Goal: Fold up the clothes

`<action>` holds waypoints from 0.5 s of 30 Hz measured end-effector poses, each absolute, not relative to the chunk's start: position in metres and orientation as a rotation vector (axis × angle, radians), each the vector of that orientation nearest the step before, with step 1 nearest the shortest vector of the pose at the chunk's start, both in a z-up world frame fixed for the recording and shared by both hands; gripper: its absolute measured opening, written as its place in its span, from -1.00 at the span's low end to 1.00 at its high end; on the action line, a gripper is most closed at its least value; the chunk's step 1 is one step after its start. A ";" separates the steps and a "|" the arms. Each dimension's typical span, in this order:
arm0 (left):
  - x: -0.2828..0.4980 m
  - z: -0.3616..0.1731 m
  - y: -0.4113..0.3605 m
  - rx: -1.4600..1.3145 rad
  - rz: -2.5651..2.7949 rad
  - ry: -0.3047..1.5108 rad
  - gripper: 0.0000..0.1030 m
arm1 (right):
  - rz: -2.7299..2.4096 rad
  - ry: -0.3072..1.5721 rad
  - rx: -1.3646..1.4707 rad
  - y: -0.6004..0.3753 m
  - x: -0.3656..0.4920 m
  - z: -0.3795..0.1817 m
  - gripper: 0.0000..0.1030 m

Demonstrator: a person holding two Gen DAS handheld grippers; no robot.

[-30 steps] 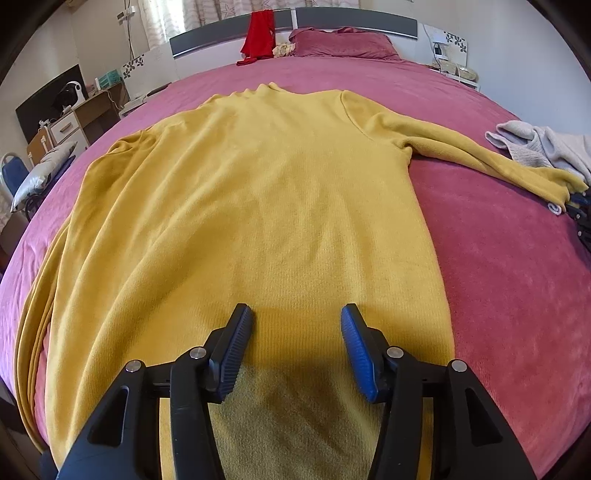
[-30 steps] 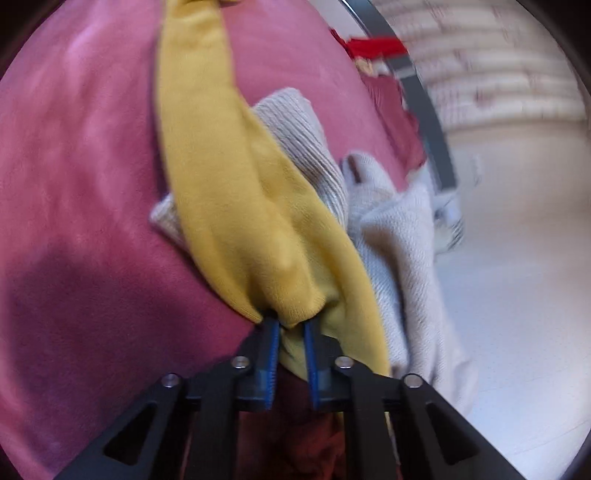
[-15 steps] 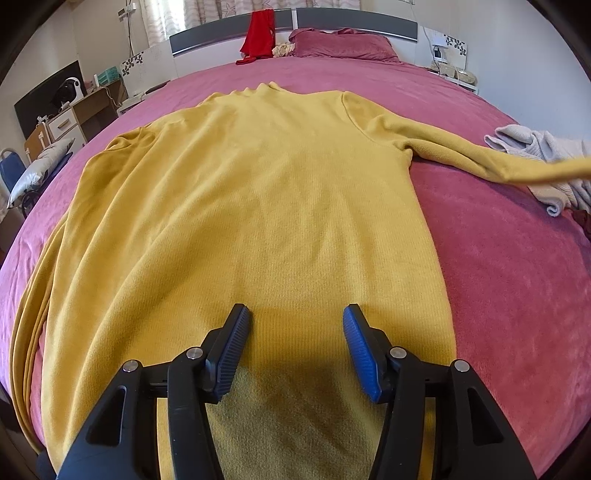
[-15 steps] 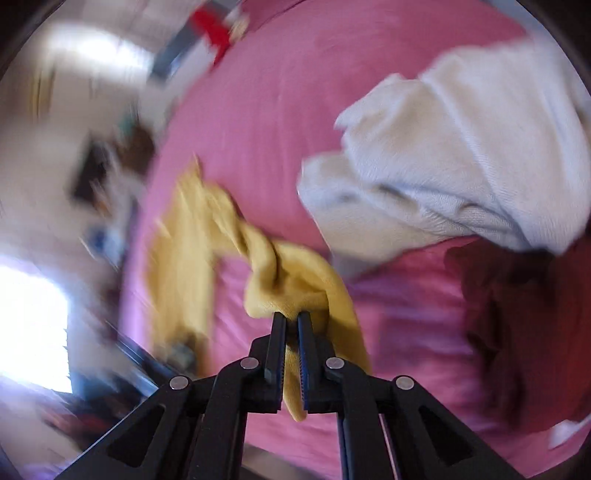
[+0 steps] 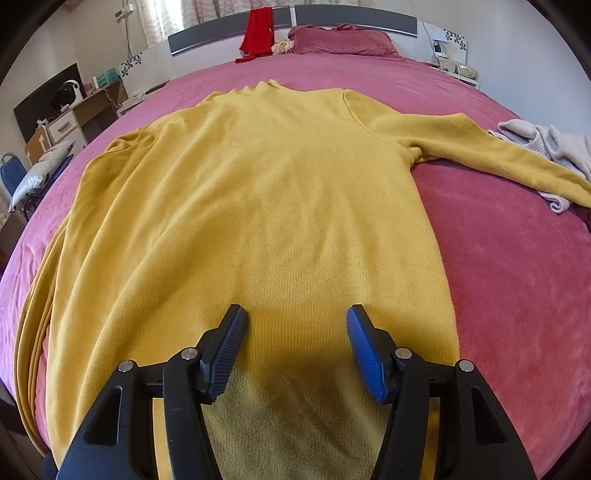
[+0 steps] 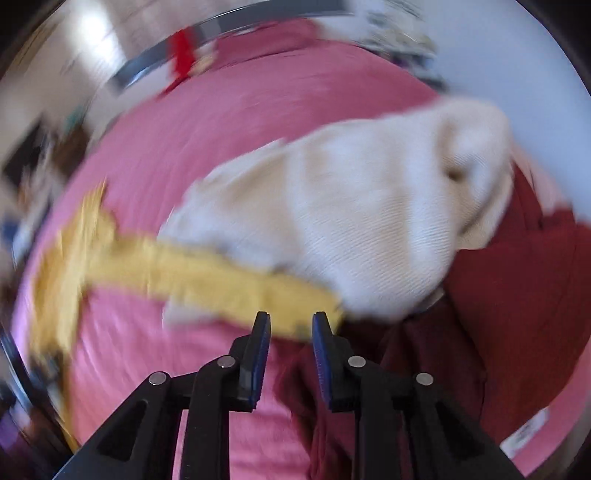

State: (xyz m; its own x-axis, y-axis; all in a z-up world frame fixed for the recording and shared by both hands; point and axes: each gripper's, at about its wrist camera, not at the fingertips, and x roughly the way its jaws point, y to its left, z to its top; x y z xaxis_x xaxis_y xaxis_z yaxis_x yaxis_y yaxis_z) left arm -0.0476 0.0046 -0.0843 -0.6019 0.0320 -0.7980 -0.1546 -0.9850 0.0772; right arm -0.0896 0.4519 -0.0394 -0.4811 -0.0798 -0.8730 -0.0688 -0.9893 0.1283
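The left hand-held gripper [image 5: 293, 314] hovers above the yellow sweater [image 5: 251, 206], which lies flat on the pink bed [image 5: 517, 280]; its jaws are apart. The right hand-held gripper [image 6: 290, 320], jaws apart, holds nothing, near the sleeve cuff [image 6: 295, 306] beside a cream garment [image 6: 369, 221].

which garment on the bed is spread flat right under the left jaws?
The yellow sweater: laid out flat with the open left gripper over its hem. The cream knit lies bunched at the bed's right edge; the red garment hangs at the headboard.

Both views low over bed [image 5: 517, 295]
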 end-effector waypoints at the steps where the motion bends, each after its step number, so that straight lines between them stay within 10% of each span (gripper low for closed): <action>1: -0.047 -0.085 0.005 -1.346 2.721 0.210 0.17 | -2.690 -0.152 1.624 0.443 -0.084 -0.044 -0.55; 9: -0.053 -0.081 0.001 -1.407 2.688 0.157 0.18 | -2.789 -0.040 1.758 0.469 -0.099 -0.074 -0.51; 15: -0.052 -0.079 0.000 -1.417 2.691 0.145 0.18 | -2.612 -0.446 1.683 0.470 -0.106 -0.085 -0.79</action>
State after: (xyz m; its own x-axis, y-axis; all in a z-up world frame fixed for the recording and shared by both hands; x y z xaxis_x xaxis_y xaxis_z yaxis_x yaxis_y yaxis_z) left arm -0.0517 0.0003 -0.0788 -0.5631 0.0410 -0.8254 -0.1297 -0.9908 0.0392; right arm -0.1063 0.4696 -0.0852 -0.4251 -0.1544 -0.8919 -0.1503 -0.9596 0.2377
